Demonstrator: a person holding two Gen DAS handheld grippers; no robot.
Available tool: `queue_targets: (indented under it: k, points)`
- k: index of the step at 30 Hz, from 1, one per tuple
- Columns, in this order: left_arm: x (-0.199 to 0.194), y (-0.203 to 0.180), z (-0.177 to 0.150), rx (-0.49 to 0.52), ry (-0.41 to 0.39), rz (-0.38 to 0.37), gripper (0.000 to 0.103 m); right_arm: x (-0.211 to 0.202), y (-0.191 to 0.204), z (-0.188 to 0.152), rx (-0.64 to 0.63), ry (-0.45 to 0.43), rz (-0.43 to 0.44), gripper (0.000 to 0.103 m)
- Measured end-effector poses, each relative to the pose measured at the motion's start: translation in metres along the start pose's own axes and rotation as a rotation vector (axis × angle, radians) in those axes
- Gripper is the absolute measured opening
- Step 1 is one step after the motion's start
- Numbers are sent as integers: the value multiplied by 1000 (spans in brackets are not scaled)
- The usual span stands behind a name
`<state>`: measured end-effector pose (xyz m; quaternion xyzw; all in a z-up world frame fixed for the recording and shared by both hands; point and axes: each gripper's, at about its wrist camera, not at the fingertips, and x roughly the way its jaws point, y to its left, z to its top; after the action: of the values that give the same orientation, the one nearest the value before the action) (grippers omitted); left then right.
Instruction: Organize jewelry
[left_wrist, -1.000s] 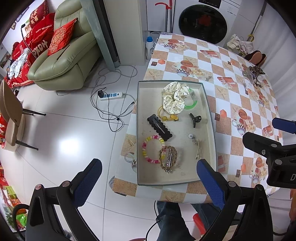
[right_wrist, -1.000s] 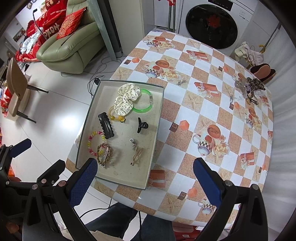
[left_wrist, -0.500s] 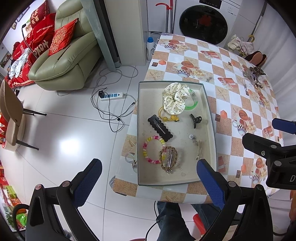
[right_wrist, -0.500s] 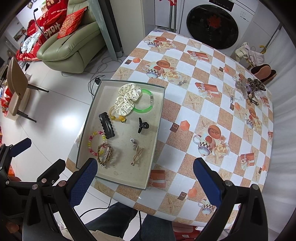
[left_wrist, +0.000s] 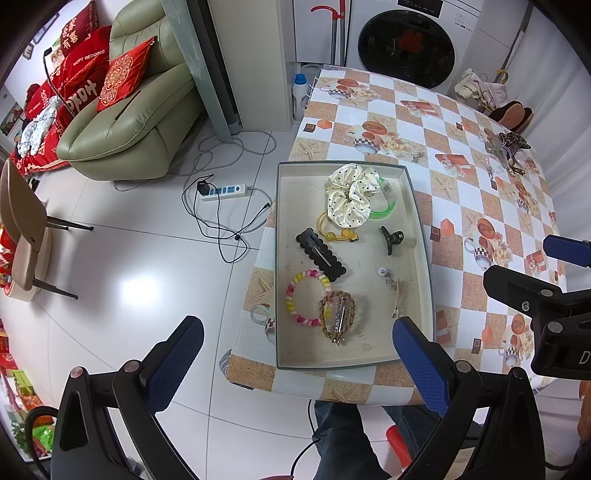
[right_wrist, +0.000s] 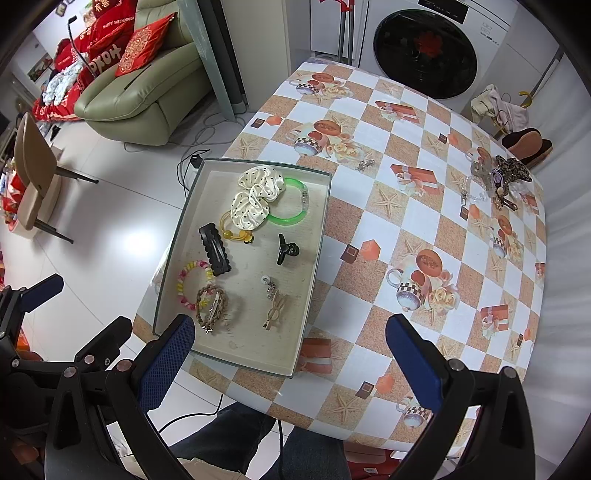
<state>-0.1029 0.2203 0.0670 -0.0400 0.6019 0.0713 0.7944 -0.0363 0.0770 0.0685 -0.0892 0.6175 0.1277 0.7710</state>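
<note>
Right wrist view: right gripper (right_wrist: 290, 345) and left gripper (left_wrist: 297, 349) hover with jaws apart, empty, above the tray (right_wrist: 173, 254). Loose jewelry (right_wrist: 495, 181) lies far ahead of the right jaws; advisable to reach there, descending straight over one piece.

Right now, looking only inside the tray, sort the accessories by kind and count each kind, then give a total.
In the tray:
Hair clips: 4 (black snap clip, black claw clip, braided barrette, beige clip)
Bracelets: 2 (green bangle, beaded bracelet)
Hair ties: 2 (polka-dot scrunchie, yellow hair tie)
Small silver charm: 1
Total: 9
</note>
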Motion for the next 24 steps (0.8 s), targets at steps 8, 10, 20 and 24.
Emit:
queue_targets:
  k: [8, 10, 20, 24]
  points:
    - [1, 2, -1, -5, 0, 4, 103, 0, 1, -1, 1, 0, 0, 103]
    - [2, 4, -2, -6, 2, 6, 103, 0, 1, -1, 1, 1, 0, 103]
    - [0, 3, -3, -14, -9, 8, 103, 0, 0, -1, 2, 0, 1, 103]
    - [1, 2, -3, -14, -2, 11, 103, 0, 0, -1, 2, 0, 1, 103]
